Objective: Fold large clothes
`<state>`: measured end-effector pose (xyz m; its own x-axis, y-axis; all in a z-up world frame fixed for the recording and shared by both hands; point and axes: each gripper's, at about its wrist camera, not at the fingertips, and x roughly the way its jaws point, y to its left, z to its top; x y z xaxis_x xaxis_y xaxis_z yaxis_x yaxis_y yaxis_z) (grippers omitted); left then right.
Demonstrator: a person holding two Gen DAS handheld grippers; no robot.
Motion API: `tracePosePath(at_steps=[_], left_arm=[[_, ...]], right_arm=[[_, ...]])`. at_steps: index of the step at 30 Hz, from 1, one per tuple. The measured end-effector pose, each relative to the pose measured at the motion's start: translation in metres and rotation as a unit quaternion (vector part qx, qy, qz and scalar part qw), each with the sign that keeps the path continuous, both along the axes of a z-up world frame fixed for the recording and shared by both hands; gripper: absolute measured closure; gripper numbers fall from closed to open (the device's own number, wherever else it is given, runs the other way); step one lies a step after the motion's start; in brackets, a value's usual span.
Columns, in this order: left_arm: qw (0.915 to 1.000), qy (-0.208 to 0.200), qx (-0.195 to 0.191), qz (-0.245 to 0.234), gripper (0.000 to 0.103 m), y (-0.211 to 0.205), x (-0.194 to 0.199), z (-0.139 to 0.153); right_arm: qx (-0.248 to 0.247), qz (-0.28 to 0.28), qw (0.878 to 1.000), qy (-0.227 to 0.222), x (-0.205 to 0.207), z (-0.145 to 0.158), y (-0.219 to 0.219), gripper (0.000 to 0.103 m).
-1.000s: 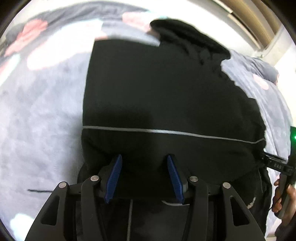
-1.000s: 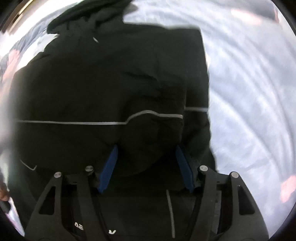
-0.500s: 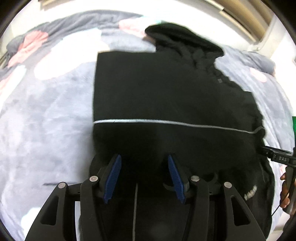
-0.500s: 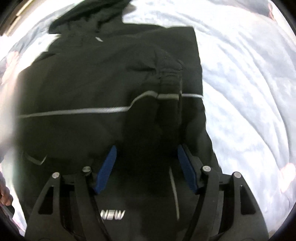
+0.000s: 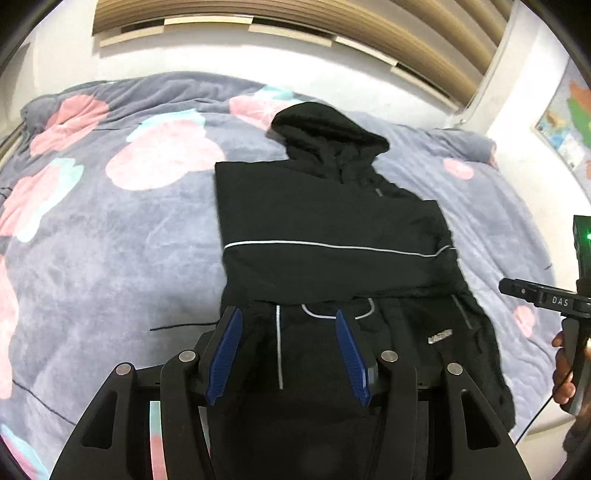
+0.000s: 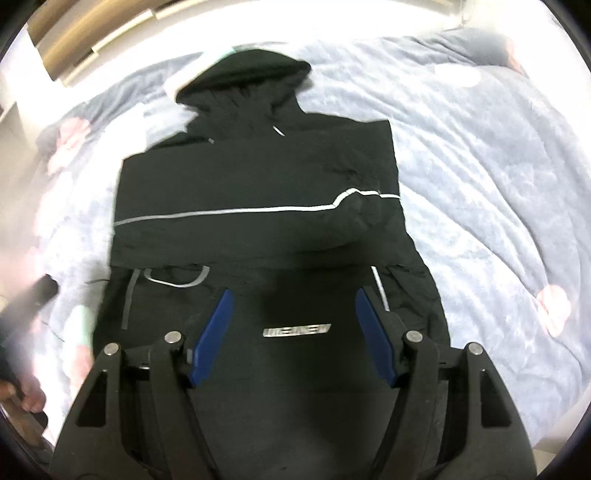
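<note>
A black hooded jacket [image 5: 332, 229] with thin reflective stripes lies flat on the bed, hood at the far end. Its sleeves are folded across the chest, giving a straight left edge. It also shows in the right wrist view [image 6: 258, 192], with a silver logo near the hem. My left gripper [image 5: 288, 350] is open and empty above the jacket's lower left part. My right gripper [image 6: 293, 332] is open and empty above the lower middle, near the logo. The other hand-held gripper [image 5: 546, 299] shows at the right edge of the left wrist view.
The grey-blue blanket [image 5: 110, 240] with pink and mint flower shapes covers the bed around the jacket. A white wall and a wooden slatted headboard [image 5: 258, 18] stand behind. A map poster [image 5: 569, 125] hangs at the right.
Both grippers have pulled back and up from the jacket, open all the while. The whole jacket, hood included, has come into view and lies still.
</note>
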<state>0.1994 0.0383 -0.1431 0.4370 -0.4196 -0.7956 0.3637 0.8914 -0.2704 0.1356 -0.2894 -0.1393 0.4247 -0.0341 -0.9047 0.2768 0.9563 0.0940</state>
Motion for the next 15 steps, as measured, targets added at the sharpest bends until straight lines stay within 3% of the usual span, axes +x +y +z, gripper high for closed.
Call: tracePosePath(at_steps=[7, 15], left_arm=[[0.9994, -0.014, -0.033, 0.000, 0.049, 0.004, 0.003, 0.014], [0.9985, -0.050, -0.019, 0.010, 0.049, -0.010, 0.058, 0.040]], right_arm=[[-0.013, 0.013, 1.000, -0.018, 0.028, 0.009, 0.013, 0.035], [-0.005, 0.018, 0.999, -0.039, 0.095, 0.012, -0.020, 0.035]])
